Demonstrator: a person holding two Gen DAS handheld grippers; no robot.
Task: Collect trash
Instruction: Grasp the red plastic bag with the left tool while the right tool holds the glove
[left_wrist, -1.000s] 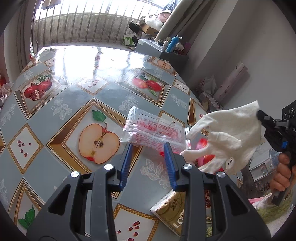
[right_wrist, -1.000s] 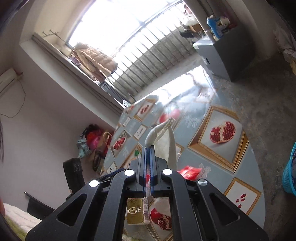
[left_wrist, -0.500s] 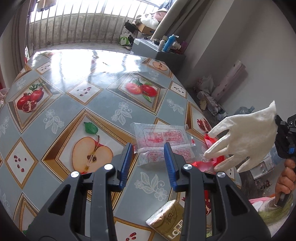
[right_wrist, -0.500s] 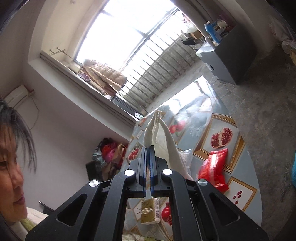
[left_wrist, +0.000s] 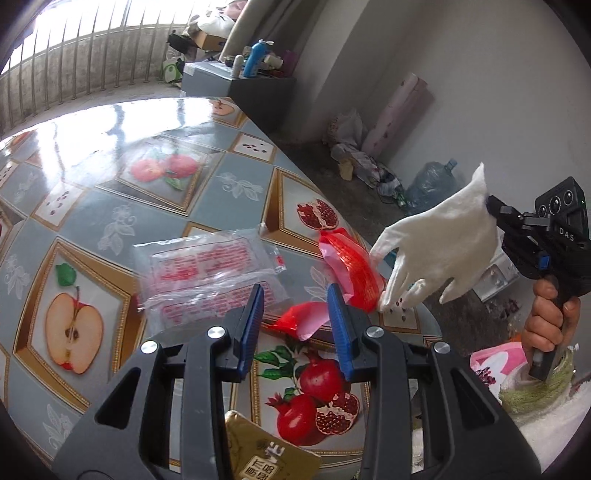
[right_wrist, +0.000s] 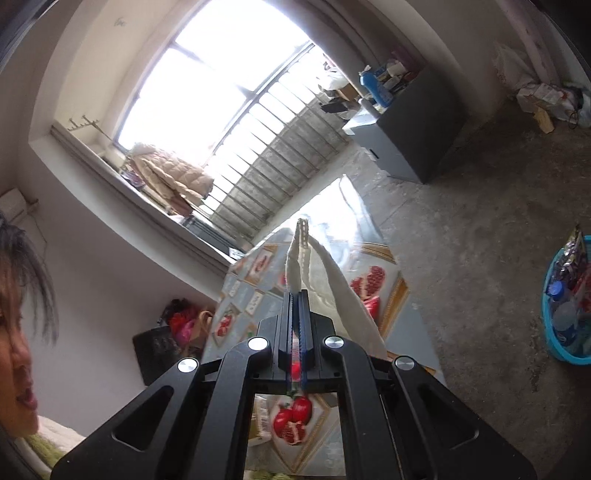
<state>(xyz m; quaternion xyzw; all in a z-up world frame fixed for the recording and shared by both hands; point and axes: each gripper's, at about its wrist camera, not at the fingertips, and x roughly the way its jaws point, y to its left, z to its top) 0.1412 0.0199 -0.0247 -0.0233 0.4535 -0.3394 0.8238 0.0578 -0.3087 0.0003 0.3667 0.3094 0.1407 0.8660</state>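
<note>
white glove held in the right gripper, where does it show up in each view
Left wrist view: the white fabric glove hangs at right of centre, clamped at its cuff by the right gripper, fingers drooping toward the crumpled red plastic wrapper.
Right wrist view: the glove rises at centre, edge-on.
Shared landmark: the grey box-shaped cabinet beyond the table.
</note>
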